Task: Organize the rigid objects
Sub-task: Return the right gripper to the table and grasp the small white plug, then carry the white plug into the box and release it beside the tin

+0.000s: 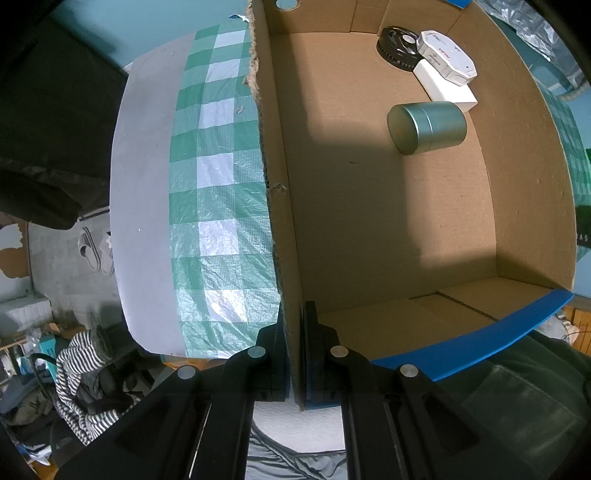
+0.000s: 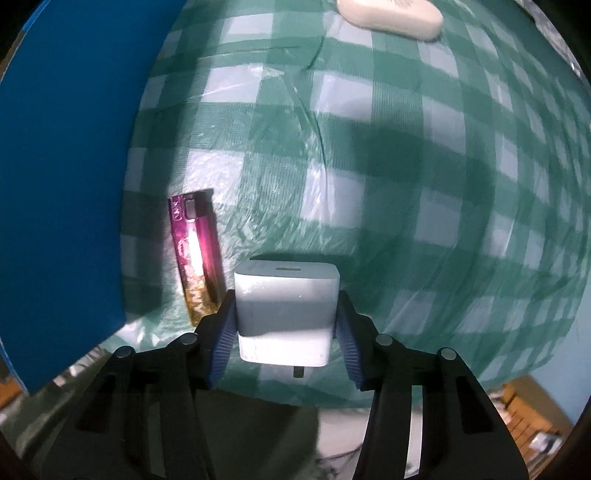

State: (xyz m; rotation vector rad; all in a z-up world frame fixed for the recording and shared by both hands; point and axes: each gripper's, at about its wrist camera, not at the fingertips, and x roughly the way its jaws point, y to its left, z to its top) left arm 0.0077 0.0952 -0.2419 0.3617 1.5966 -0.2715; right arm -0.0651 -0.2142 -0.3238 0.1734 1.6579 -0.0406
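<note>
Two grippers are sharing the work here. On the left, the left gripper (image 1: 294,354) is clamping the near wall of the cardboard box (image 1: 388,221), one finger outside and one inside, closed tight on the thin board; this is probably steadying the box so it does not slide on the checked tablecloth (image 1: 218,206) while things are dropped in. Inside, gathered toward the far corner, a teal tin (image 1: 428,127) is lying on its side, just beside a white block (image 1: 443,86), a white octagonal case (image 1: 445,55) resting on top of it and a black round disc (image 1: 397,44) behind. Most of the box floor is bare.

Moving right, the blue outer face of the box is filling the left of the right wrist view, and a pink lighter (image 2: 197,254) is lying on the cloth just beside it. Next to that, the right gripper (image 2: 286,325) is pointing down over a white charger (image 2: 286,310), which is sitting on the cloth between the blue pads. Both pads appear to be meeting its sides, the left one plainly, the right one at its tip, so the grip looks about made but I judge it light. Further off, at the top edge, a white oblong case (image 2: 391,14) is waiting its turn.
</note>
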